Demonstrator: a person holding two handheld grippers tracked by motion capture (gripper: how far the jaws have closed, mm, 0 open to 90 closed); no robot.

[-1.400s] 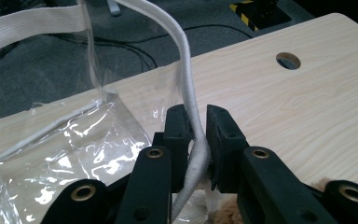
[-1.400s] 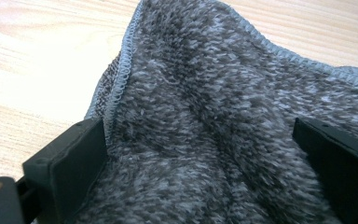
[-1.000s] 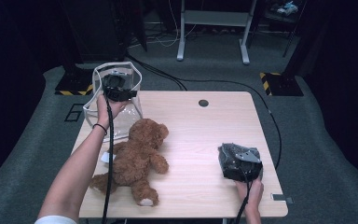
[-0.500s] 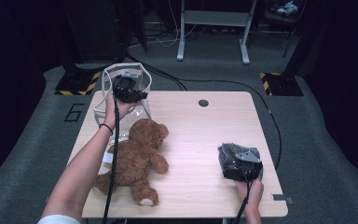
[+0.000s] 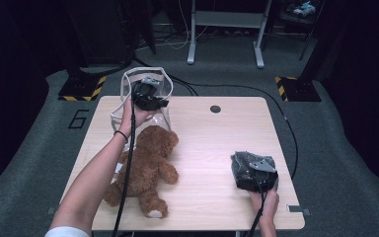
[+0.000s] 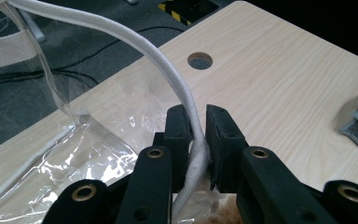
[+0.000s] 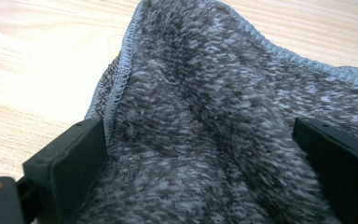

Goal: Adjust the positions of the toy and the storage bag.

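The left tongs (image 6: 195, 128) are clamped on the white cord handle (image 6: 168, 74) of a clear plastic tote bag (image 5: 143, 98), holding it up at the far left corner of the counter (image 5: 217, 143). The brown teddy bear (image 5: 145, 168) lies just behind the bag along the left edge, its head near the bag's base. The step looks like opening the bag to take the bear: keep the handle high and taut so the mouth gapes toward the bear. The right tongs (image 7: 205, 140) stand wide apart over a grey fleecy cloth (image 7: 223, 93) near the near right corner, gripping nothing. The counter's middle lies bare, good room for sliding the bear; the bag overhangs the far edge, so pull inward.
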